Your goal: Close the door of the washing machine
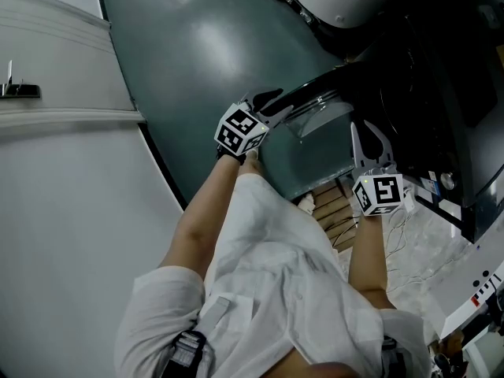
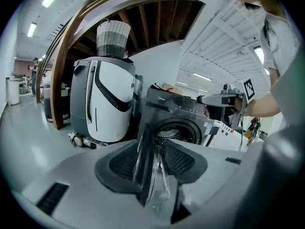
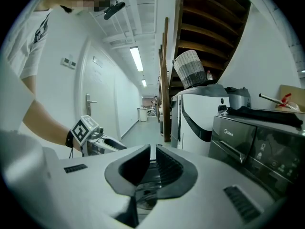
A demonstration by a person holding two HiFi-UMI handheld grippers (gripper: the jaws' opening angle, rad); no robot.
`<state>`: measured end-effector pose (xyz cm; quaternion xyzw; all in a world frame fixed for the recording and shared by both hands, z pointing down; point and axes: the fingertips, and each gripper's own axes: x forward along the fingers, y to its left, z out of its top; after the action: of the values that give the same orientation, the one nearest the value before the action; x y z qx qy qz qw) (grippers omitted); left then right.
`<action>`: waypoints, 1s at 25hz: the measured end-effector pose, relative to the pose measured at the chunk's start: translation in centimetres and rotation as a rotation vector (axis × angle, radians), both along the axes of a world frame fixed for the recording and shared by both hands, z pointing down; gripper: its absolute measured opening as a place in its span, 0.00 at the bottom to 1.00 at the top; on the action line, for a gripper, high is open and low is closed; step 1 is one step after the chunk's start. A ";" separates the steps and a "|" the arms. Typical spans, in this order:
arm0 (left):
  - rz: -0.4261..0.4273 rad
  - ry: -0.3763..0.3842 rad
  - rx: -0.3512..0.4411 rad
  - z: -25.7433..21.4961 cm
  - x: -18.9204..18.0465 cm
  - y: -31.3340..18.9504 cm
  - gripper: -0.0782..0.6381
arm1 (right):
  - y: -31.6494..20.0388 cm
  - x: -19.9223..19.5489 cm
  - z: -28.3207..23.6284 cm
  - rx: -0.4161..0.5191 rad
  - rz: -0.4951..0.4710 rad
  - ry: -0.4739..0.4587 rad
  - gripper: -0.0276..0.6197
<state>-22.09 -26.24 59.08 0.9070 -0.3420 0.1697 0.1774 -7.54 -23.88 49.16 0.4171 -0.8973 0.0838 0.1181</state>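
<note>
Well, door (clear bowl, dark rim) btwn spread left claw; right claw spread.

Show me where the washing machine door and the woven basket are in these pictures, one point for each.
washing machine door (image 2: 144,166), left gripper view, on its dark rim, seen edge-on.
woven basket (image 3: 190,69), right gripper view, on its side wall.

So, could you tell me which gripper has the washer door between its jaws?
The left gripper: the edge of the open door stands between its spread jaws; the right gripper holds nothing.
</note>
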 end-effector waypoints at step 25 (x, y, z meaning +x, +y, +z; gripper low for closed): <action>0.004 -0.094 -0.130 7.4 2.1 -1.8 0.36 | -0.5 0.8 1.3 -0.028 -0.012 -0.005 0.10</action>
<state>-20.00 -28.04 66.49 0.8852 -0.3366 0.2344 0.2194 -6.76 -24.35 50.50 0.4098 -0.8987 0.0967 0.1224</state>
